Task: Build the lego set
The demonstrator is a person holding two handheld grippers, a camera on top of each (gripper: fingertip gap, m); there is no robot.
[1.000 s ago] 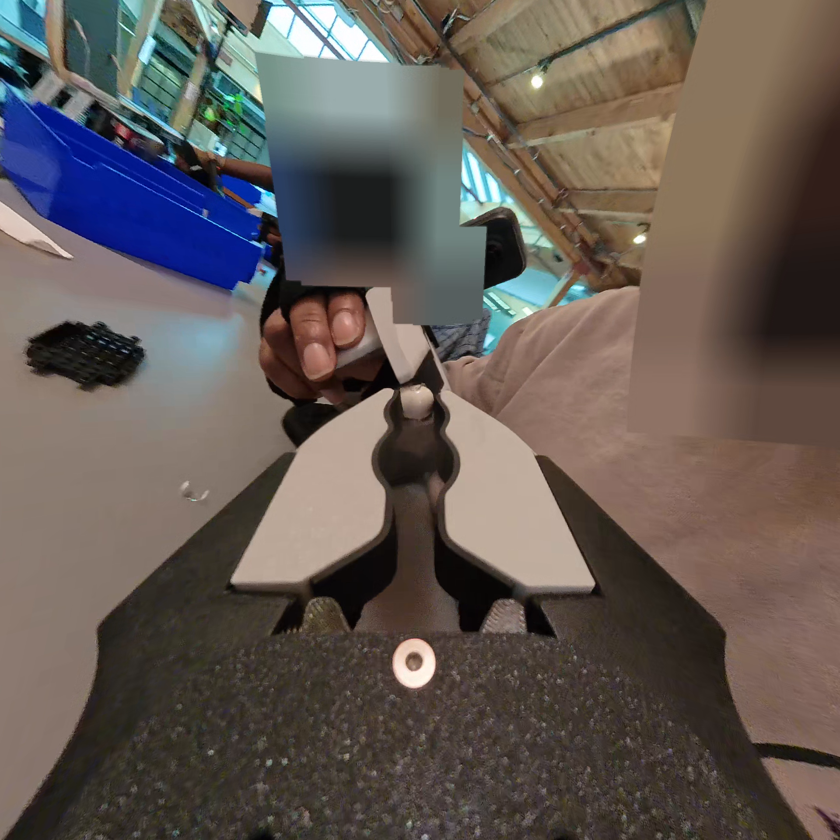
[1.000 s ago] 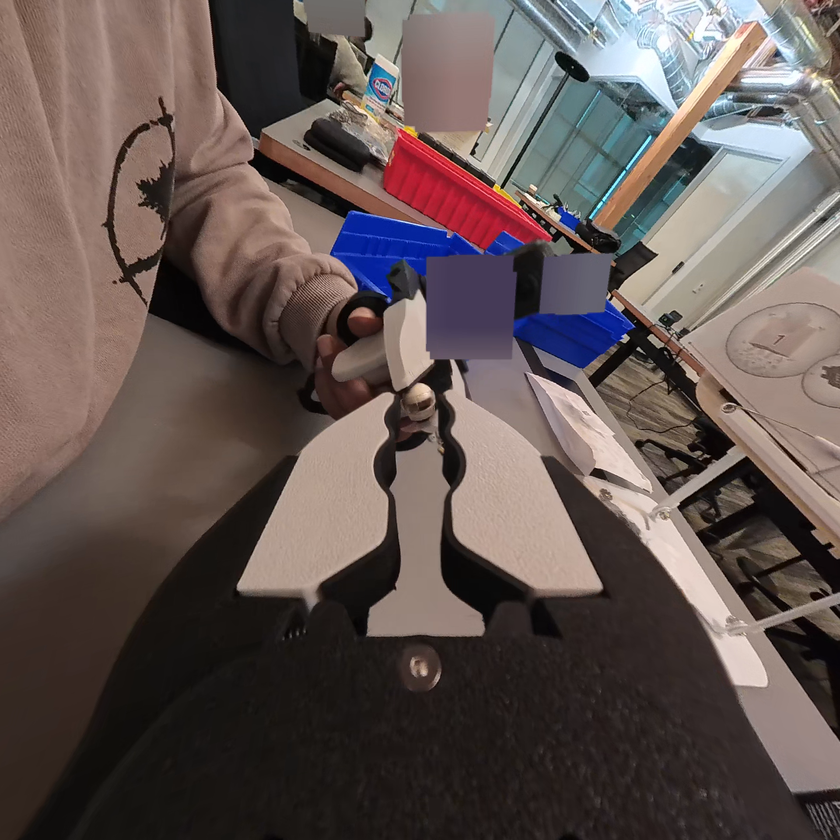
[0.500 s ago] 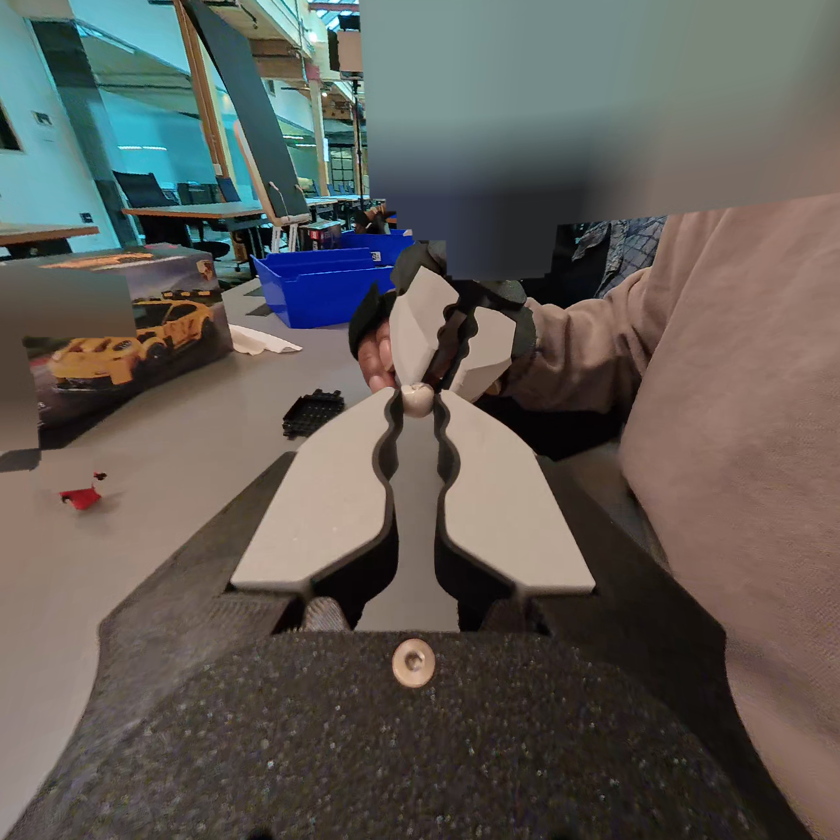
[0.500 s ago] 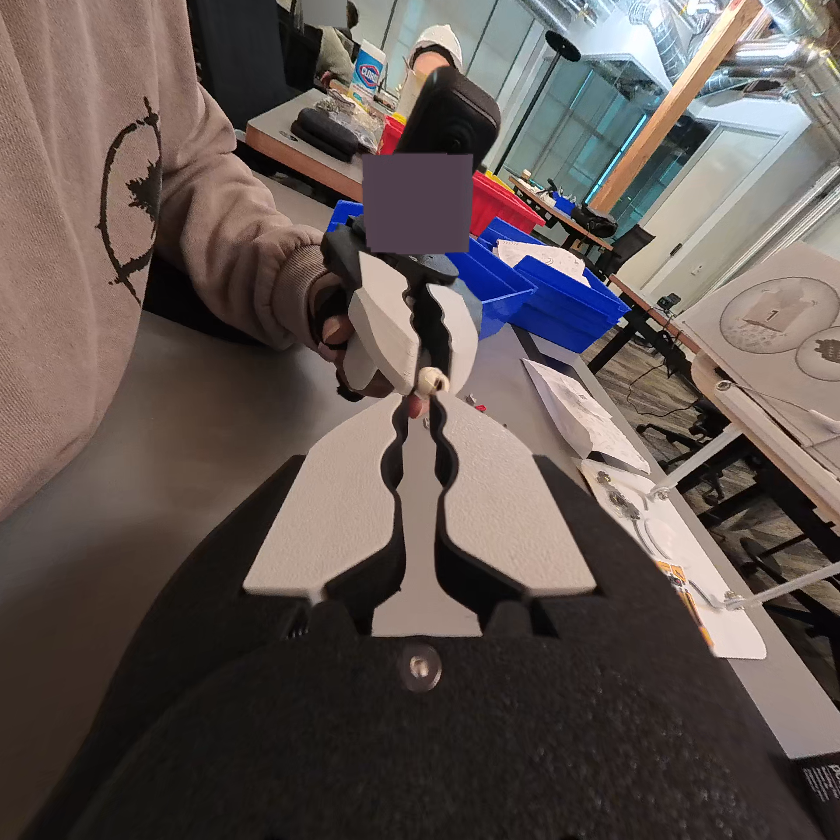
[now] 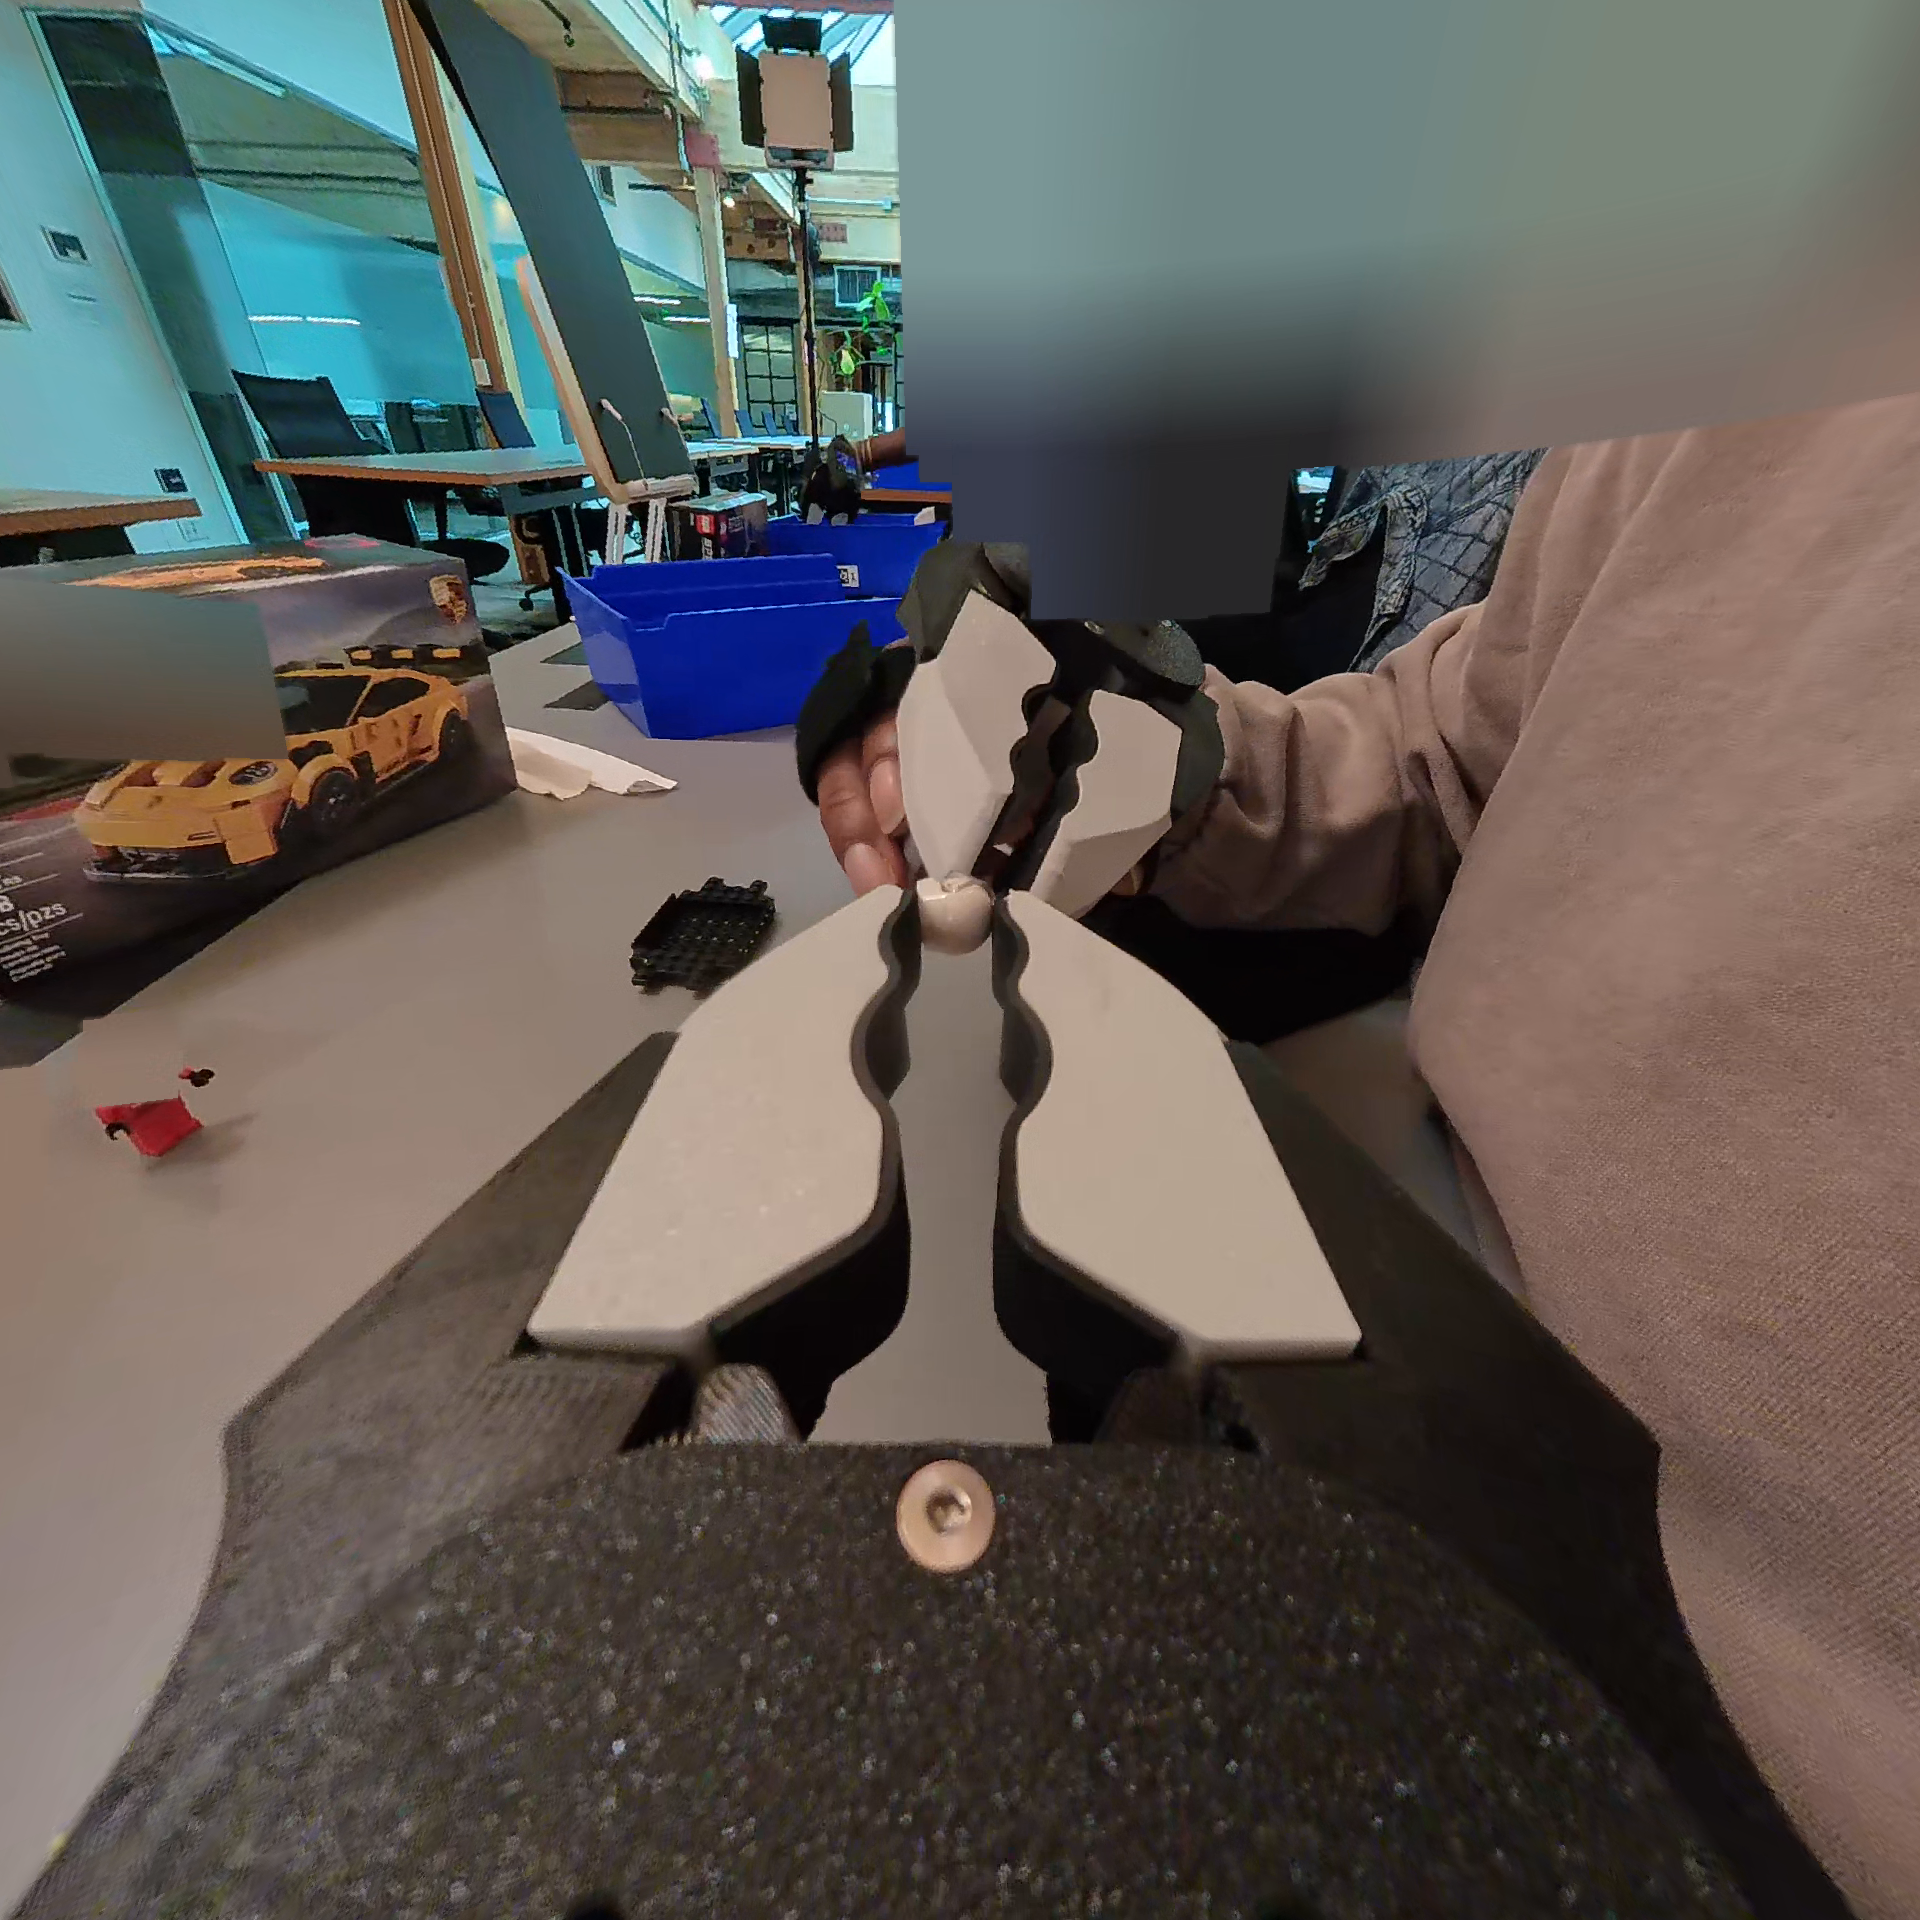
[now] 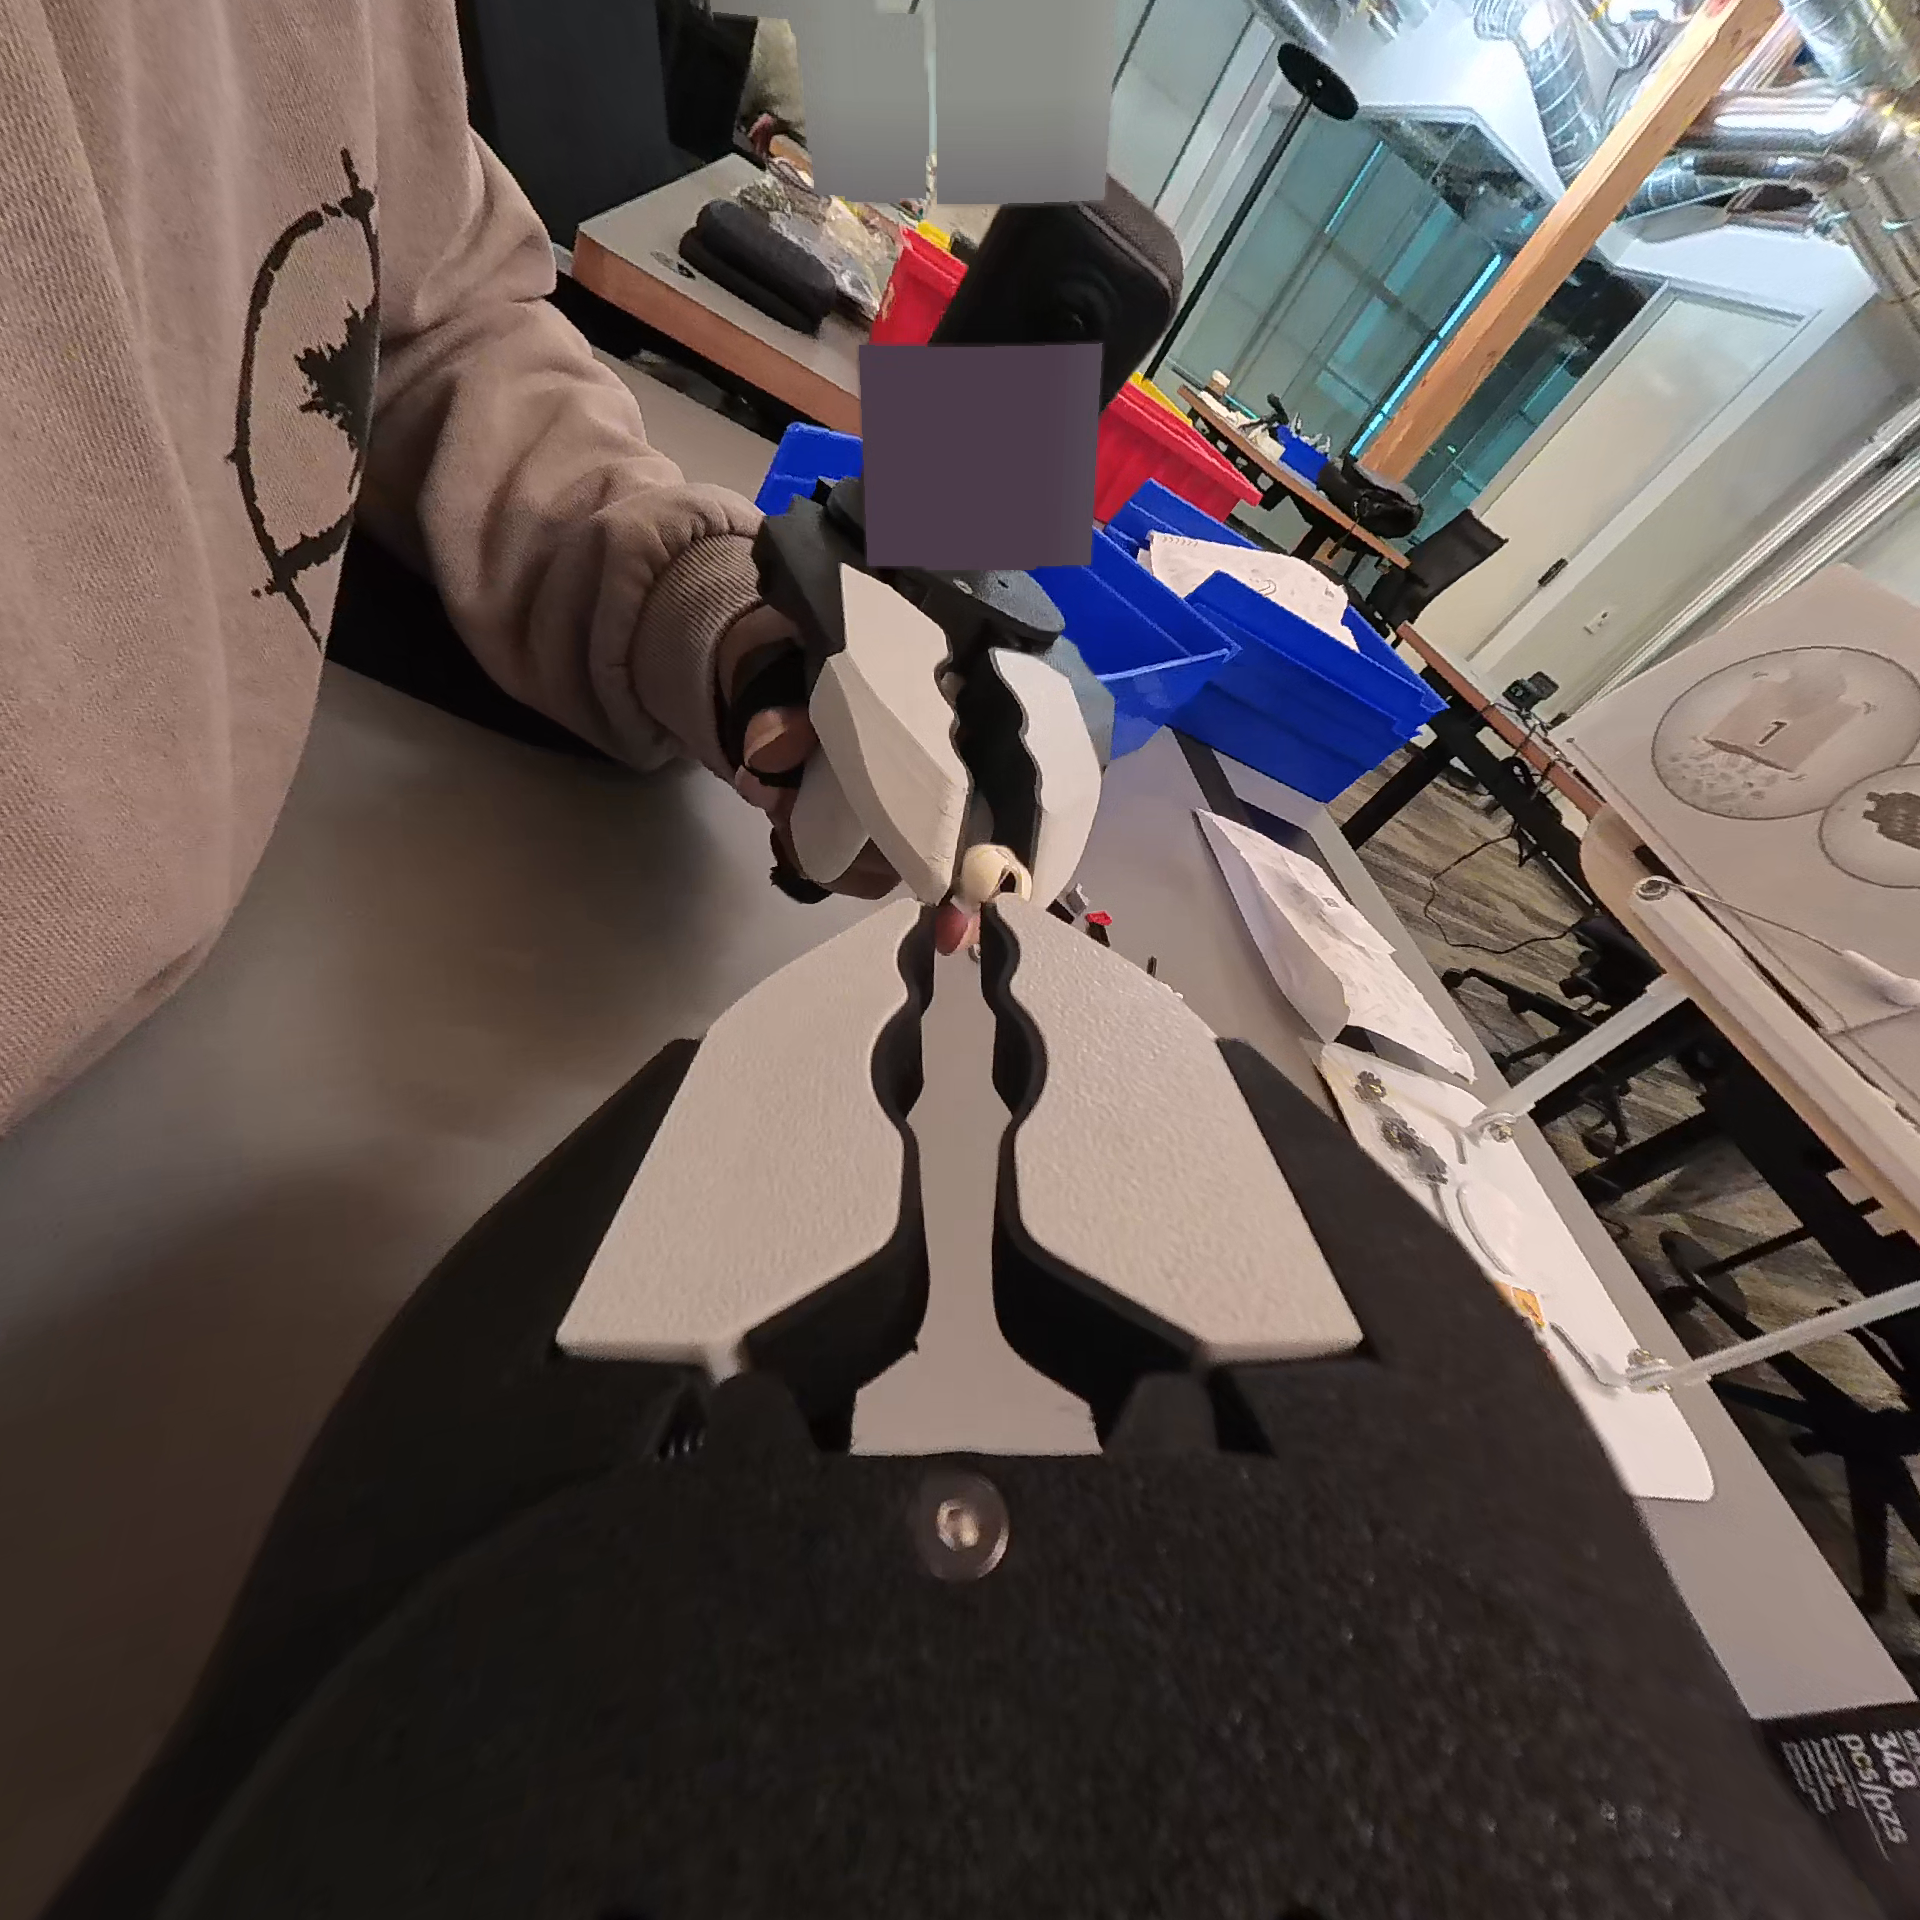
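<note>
Left tongs [image 5: 954,914] were closed to a narrow gap on a small whitish round piece [image 5: 954,925], pinched right at the tips & held up above the table [image 5: 416,1039]. Right tongs [image 6: 956,920] were narrow too, a slim gap showing btwn the tips; we saw nothing clearly gripped in them. The two pairs met nose to nose over the table: in the right wrist view the piece sat just above & beyond the right tips, close, but we couldn't tell if it touched. A fingertip showed thru that gap, behind it.

A hand [image 5: 862,800] in a beige sleeve held the right tongs; another hand [image 6: 769,748], same kind of sleeve, held the left ones.

On the table, left wrist view: a black studded plate [image 5: 707,933] lay flat just left of the left tips, w/ a small red piece [image 5: 151,1114] well apart, nearer the table edge. A box [image 5: 260,748] w/ a yellow car pictured on it stood at the far left, crumpled white paper beside it, & a blue bin [image 5: 727,655] behind.

Right wrist view: a folded booklet [image 6: 1299,935] lay to the right of the tongs, more blue bins past it.
</note>
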